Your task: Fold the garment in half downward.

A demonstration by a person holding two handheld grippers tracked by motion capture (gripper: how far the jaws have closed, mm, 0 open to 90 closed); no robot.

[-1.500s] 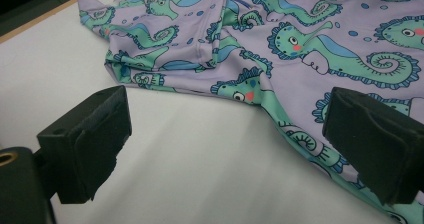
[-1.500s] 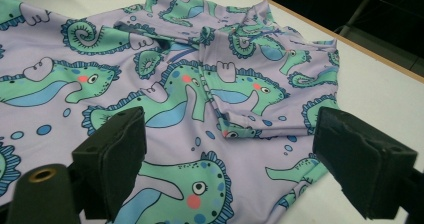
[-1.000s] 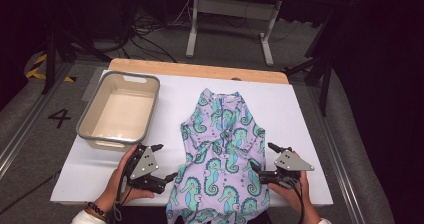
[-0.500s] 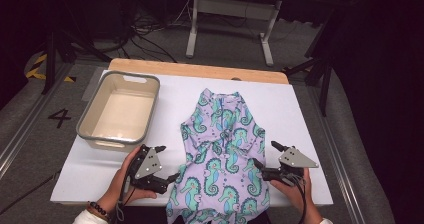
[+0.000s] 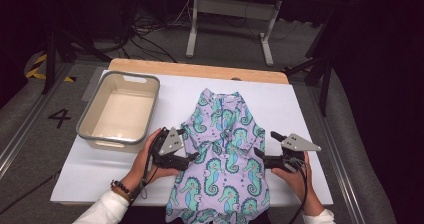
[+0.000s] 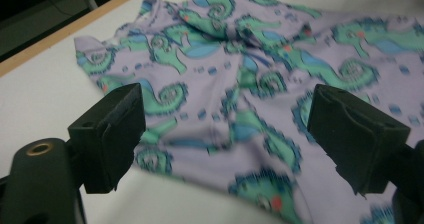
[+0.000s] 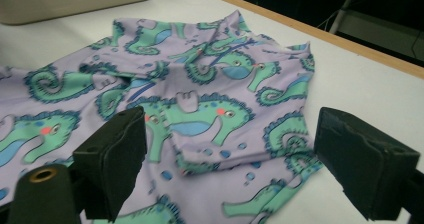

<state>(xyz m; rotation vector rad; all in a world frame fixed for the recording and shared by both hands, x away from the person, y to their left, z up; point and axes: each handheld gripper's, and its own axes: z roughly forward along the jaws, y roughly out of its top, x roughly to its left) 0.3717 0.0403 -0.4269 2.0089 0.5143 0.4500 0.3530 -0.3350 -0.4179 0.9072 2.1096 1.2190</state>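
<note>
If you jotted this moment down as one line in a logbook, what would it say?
garment: flat on table, hem over near edge | left gripper: open, jaws just closing, at left edge | right gripper: open, at right edge | tub: empty

place: lab | signs: taped floor number (image 5: pixel 59 118), floor cables (image 5: pixel 150 31), dark curtains (image 5: pixel 385 59)

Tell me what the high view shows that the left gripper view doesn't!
The high view alone takes in the tub left of the garment, both hands, the right gripper at the garment's right edge, and the floor with a painted 4. The left gripper view alone gives a close look along the left gripper, its jaws apart with cloth beyond them, nothing pinched. Both show the seahorse shirt lying on the white table.
</note>
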